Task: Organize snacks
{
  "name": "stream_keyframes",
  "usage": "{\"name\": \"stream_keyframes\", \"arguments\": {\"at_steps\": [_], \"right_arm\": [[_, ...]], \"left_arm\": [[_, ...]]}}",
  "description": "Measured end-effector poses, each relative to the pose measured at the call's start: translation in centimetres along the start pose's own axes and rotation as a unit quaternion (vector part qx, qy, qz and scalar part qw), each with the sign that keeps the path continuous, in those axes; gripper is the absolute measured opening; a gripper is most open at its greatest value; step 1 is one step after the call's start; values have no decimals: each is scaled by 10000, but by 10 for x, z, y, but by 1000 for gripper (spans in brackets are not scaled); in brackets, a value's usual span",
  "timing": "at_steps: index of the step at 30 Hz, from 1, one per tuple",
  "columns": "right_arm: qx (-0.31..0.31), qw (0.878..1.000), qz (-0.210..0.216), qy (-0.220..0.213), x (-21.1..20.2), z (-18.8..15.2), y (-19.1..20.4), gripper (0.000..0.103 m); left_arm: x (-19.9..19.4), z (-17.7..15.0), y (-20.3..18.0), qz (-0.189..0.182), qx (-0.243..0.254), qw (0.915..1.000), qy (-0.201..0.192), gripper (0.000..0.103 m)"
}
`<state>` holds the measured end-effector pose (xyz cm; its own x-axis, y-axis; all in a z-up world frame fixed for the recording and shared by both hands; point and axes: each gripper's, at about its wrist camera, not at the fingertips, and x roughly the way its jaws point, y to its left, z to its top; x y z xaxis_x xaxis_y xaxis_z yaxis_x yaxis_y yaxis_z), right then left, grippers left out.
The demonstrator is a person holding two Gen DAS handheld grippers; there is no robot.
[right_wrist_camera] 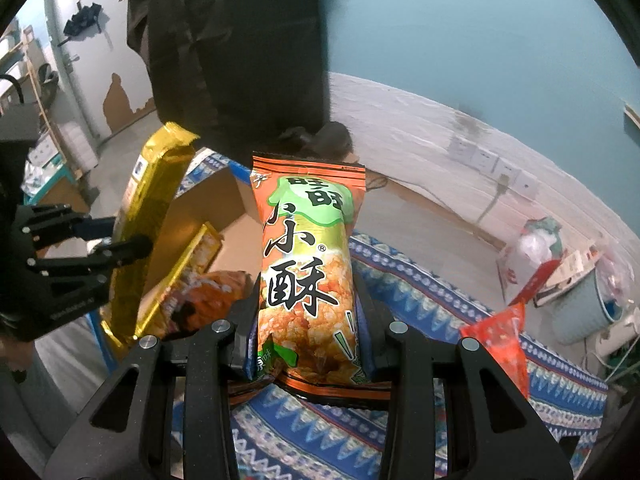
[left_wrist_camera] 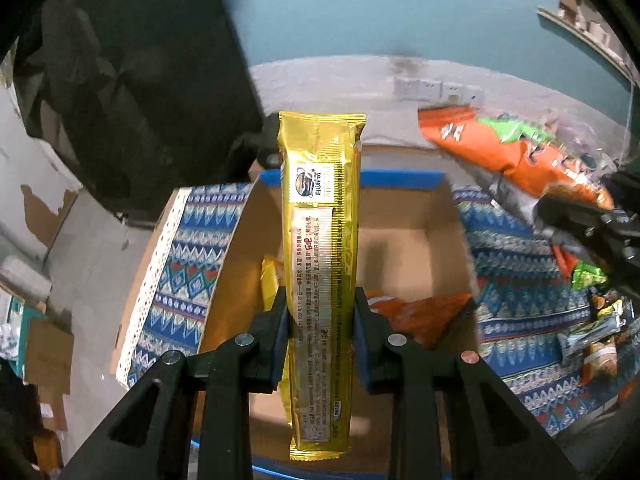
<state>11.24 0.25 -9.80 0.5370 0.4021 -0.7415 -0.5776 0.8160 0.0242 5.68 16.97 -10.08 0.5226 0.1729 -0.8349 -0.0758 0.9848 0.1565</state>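
My left gripper [left_wrist_camera: 320, 320] is shut on a long gold snack packet [left_wrist_camera: 320, 248] held upright over an open cardboard box [left_wrist_camera: 412, 216]. Inside the box lie a gold packet [left_wrist_camera: 270, 280] and an orange packet [left_wrist_camera: 424, 316]. My right gripper [right_wrist_camera: 308, 316] is shut on an orange and green rice-cracker bag [right_wrist_camera: 306, 264], above the patterned cloth beside the box [right_wrist_camera: 216, 196]. From the right wrist view the left gripper [right_wrist_camera: 120, 240] with its gold packet [right_wrist_camera: 148, 216] hangs at the left, over the box. The orange bag [left_wrist_camera: 512, 148] and the right gripper [left_wrist_camera: 592, 232] show at the right of the left wrist view.
A blue patterned cloth [left_wrist_camera: 516, 280] covers the table. Several loose snacks [left_wrist_camera: 596, 320] lie on it at the right, and a red packet [right_wrist_camera: 500, 336] stands nearer. A dark hanging garment [left_wrist_camera: 132, 80] looms behind the box. A bin [right_wrist_camera: 588, 300] stands on the floor far right.
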Motion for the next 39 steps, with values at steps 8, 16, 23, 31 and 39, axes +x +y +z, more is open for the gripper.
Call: {"name": "stream_keyframes", "arguments": {"at_steps": [8, 16, 23, 31, 39], "right_arm": [[-103, 9998, 145, 110, 23, 11, 26, 36], [-124, 9989, 296, 332, 50, 14, 49, 36], [-198, 9975, 417, 541, 66, 13, 62, 36], [-216, 9961, 531, 670, 82, 15, 72, 39], [-92, 9964, 598, 602, 72, 12, 66, 66]], "left_arm": [[35, -12, 24, 144, -205, 9987, 440, 29], [31, -13, 35, 370, -265, 9980, 428, 40], [17, -18, 44, 552, -260, 9977, 312, 54], [10, -18, 49, 522, -328, 9978, 228, 63], [4, -14, 41, 417, -327, 9984, 189, 64]]}}
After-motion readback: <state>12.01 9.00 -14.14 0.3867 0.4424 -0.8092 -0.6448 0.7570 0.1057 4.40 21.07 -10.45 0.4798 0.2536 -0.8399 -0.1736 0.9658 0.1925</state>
